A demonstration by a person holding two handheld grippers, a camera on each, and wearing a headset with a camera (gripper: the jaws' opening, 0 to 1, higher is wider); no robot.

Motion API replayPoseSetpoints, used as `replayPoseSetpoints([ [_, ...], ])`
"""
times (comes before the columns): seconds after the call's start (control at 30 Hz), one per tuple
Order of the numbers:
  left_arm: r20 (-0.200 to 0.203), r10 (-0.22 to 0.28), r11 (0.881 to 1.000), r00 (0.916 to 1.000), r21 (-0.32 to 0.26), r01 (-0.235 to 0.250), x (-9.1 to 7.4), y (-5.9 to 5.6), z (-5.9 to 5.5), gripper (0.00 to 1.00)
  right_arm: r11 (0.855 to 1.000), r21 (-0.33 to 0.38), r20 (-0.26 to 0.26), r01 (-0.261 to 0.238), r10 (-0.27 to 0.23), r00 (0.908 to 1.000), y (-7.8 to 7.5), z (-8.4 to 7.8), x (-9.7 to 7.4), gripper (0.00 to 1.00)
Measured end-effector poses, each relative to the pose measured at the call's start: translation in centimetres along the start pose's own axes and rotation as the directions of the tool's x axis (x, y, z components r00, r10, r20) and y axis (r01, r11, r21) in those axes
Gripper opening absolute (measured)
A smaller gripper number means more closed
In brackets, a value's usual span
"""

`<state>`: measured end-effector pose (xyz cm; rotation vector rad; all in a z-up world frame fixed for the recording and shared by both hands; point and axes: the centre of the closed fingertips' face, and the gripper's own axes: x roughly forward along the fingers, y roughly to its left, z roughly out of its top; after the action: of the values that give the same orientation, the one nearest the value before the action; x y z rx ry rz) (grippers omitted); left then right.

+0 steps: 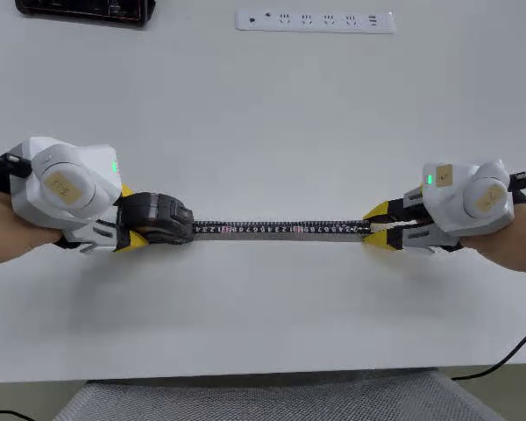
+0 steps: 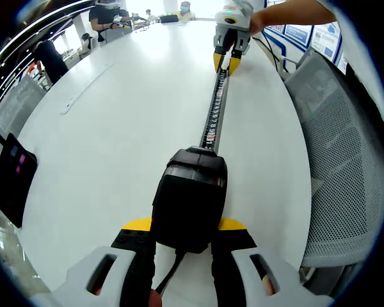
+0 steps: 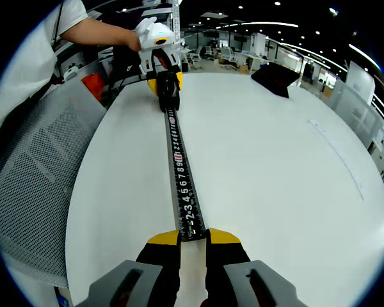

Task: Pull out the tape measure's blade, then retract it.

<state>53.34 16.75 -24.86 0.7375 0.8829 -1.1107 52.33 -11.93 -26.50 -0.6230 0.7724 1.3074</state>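
A black tape measure case [image 1: 155, 217] rests on the white table [image 1: 272, 114], and my left gripper [image 1: 130, 230] is shut on it from the left. In the left gripper view the case [image 2: 189, 198] sits between the yellow-tipped jaws. The dark numbered blade [image 1: 280, 228] stretches rightward to my right gripper [image 1: 373, 227], which is shut on the blade's end. In the right gripper view the blade [image 3: 181, 185] runs from the jaws away to the case [image 3: 168, 86] and the left gripper [image 3: 157, 80]. The left gripper view shows the right gripper [image 2: 228, 59] far along the blade [image 2: 216, 109].
A white power strip [image 1: 315, 20] lies at the table's far edge, with a black device [image 1: 86, 9] at the far left. A grey mesh chair [image 1: 272, 396] stands at the near edge. A black cable [image 1: 508, 351] hangs at the right.
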Motion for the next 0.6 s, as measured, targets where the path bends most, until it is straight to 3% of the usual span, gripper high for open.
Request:
replayPoseSetpoints([
  [0.6, -0.003, 0.013, 1.0, 0.9999, -0.021, -0.013, 0.08, 0.09, -0.02, 0.29, 1.0, 0.022, -0.008, 0.001, 0.0, 1.0, 0.13, -0.02, 0.04, 0.14],
])
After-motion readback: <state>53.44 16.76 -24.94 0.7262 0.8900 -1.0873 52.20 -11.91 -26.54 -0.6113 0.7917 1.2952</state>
